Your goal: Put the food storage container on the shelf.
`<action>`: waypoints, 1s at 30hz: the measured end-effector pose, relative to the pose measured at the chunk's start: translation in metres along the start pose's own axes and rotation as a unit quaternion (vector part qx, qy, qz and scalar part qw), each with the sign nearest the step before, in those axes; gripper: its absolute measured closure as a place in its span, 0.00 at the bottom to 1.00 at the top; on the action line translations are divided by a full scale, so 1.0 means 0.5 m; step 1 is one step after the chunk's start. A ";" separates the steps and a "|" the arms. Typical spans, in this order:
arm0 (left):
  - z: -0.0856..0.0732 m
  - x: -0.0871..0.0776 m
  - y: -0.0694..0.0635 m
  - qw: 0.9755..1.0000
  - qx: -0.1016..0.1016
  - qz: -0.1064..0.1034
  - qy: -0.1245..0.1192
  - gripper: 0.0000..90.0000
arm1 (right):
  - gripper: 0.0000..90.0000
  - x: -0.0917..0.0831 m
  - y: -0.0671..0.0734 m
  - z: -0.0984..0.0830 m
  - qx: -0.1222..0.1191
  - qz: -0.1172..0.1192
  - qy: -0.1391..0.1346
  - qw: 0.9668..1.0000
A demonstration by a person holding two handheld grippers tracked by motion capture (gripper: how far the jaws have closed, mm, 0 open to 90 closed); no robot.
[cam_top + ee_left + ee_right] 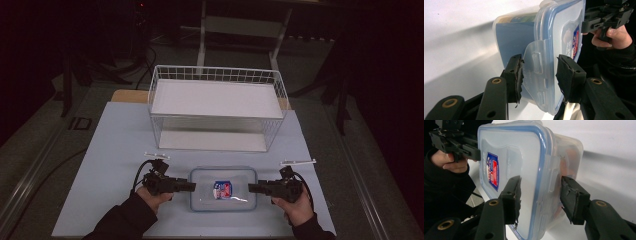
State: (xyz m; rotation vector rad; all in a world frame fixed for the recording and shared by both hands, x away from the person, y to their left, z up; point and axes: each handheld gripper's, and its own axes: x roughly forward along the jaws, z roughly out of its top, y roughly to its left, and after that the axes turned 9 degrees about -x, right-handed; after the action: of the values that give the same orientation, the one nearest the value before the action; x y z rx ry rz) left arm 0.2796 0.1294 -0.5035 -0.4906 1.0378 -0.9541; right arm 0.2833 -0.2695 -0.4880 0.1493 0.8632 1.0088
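Observation:
A clear plastic box [223, 189] with a blue-rimmed lid and a red and blue label lies flat near the table's front edge. My left gripper [193, 187] meets its left end and my right gripper [250, 188] its right end. In the left gripper view my left gripper [539, 63] stands open astride the box's side latch [536, 67], one pad [515, 75] touching the flap. In the right gripper view my right gripper [540, 183] is open astride the lid rim [543, 170] and the other latch [554, 177]. Something orange and green shows dimly inside the box.
A white wire basket [217, 75] with a white shelf board stands behind the box at mid-table. Two small white strips [156, 155] [298, 161] lie on the pale table top [115, 150]. The surroundings are dark floor and frame legs.

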 end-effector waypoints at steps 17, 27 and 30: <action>0.062 -0.013 -0.004 0.999 0.030 0.009 -0.036 0.62 | 0.58 -0.005 -0.016 0.070 -0.025 -0.014 -0.027 0.999; 0.109 -0.015 0.009 0.997 0.046 0.020 -0.054 0.62 | 0.58 0.009 -0.044 0.112 -0.033 -0.015 -0.046 0.998; 0.118 -0.009 0.019 0.997 0.051 0.023 -0.062 0.62 | 0.58 0.016 -0.058 0.120 -0.032 -0.016 -0.051 0.998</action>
State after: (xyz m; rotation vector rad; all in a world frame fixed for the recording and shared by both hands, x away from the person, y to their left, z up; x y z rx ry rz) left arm 0.3350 0.1332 -0.4814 -0.4345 0.8812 -0.9189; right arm 0.3464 -0.2634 -0.4665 0.1304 0.7376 0.9900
